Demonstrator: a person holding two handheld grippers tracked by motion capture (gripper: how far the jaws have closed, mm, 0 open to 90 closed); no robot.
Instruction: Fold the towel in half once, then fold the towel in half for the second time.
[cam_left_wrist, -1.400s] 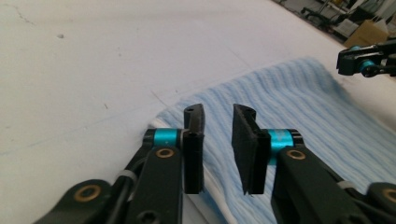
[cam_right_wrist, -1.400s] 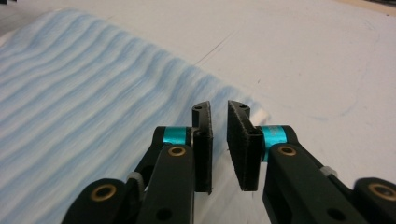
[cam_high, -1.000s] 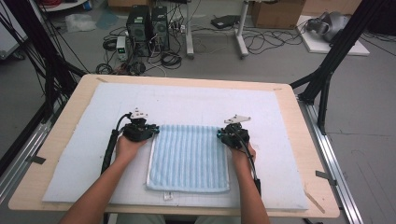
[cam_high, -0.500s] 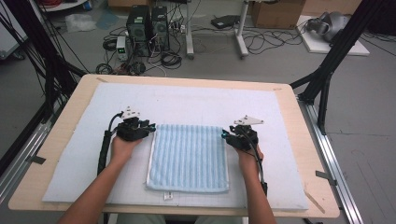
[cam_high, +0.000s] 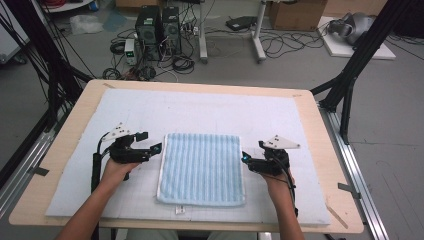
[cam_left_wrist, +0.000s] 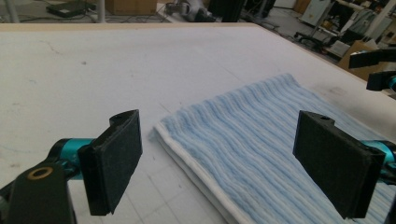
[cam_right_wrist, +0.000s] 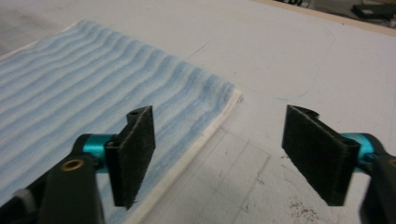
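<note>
A folded light-blue striped towel (cam_high: 201, 168) lies flat on the white mat (cam_high: 200, 110). My left gripper (cam_high: 157, 148) hovers just off the towel's left edge, near its far corner, pointing at it. My right gripper (cam_high: 245, 157) sits off the right edge, also pointing inward. Both sets of jaws have just been opening and stand wide, with nothing pinched. In the left gripper view the gripper (cam_left_wrist: 224, 163) frames the towel's corner (cam_left_wrist: 261, 135) below and ahead. In the right gripper view the gripper (cam_right_wrist: 226, 154) is over the towel's white hem (cam_right_wrist: 205, 135) and bare mat.
The mat covers most of the wooden table (cam_high: 320, 130). A small white tag (cam_high: 179, 210) lies at the towel's near edge. Black frame legs (cam_high: 350, 85) stand at the table's right. Computers and cables (cam_high: 160, 30) are on the floor beyond.
Both grippers have drawn outward from the towel's far corners to its sides and come slightly toward the person. Their jaws have gone from closed to wide. The towel stays flat.
</note>
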